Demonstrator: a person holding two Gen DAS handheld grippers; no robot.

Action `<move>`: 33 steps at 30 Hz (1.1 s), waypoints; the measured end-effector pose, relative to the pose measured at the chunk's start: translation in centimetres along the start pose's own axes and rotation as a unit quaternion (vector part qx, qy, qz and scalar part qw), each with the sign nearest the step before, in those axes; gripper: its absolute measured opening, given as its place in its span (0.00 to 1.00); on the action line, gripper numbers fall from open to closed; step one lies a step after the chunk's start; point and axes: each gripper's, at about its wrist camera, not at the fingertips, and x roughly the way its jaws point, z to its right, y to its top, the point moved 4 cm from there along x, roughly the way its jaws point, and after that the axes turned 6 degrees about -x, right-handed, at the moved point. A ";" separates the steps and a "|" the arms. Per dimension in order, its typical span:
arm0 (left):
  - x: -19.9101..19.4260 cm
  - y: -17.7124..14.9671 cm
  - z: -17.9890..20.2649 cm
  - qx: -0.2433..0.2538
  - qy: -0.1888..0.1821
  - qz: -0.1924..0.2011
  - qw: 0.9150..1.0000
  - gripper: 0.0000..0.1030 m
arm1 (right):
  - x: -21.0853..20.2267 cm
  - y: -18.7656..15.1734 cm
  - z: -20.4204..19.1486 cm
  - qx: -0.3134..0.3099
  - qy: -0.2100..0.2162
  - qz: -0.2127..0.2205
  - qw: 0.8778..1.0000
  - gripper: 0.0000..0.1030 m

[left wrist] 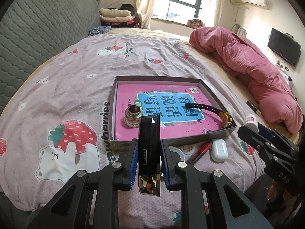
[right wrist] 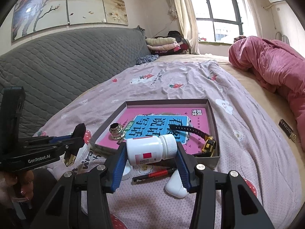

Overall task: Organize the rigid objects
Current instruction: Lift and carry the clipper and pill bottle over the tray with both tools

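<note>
Clamped between the blue pads of our left tool (left wrist: 149,162) is a tall black faceted box with a gold foil end (left wrist: 149,152), held above the bed's near edge, just short of the shallow grey cardboard tray (left wrist: 217,95). Over on the right tool (right wrist: 151,159), we're gripping a white plastic pill bottle with a ribbed cap (right wrist: 150,149), lying sideways between the pads, also short of the tray's near wall.

Already in the tray: a pink and blue book (left wrist: 129,89) lining the bottom, a small brass-coloured round jar (left wrist: 133,116) at the near left, and a black-strapped gold watch (left wrist: 219,112) in the near right corner.

Left on the strawberry-print bedsheet (left wrist: 76,80) by the near wall: a red and black pen (right wrist: 154,174) and a white earbud case (right wrist: 174,187). A dark flat item (right wrist: 286,129) lies well apart by the pink quilt (left wrist: 257,72). We'd judge roughly half done; both held pieces look tray-bound.
</note>
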 end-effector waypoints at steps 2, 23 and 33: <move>-0.1 0.2 0.2 0.002 0.001 0.001 1.000 0.22 | 0.0 0.2 -0.1 -0.001 0.002 0.003 1.000 0.48; 2.0 2.3 -0.3 -0.007 0.017 0.008 1.000 0.22 | -0.1 1.0 0.9 -0.003 -0.017 0.025 1.000 0.48; 3.6 1.7 0.6 0.011 0.009 0.000 1.000 0.22 | 1.0 0.7 1.5 0.003 -0.031 0.011 0.999 0.48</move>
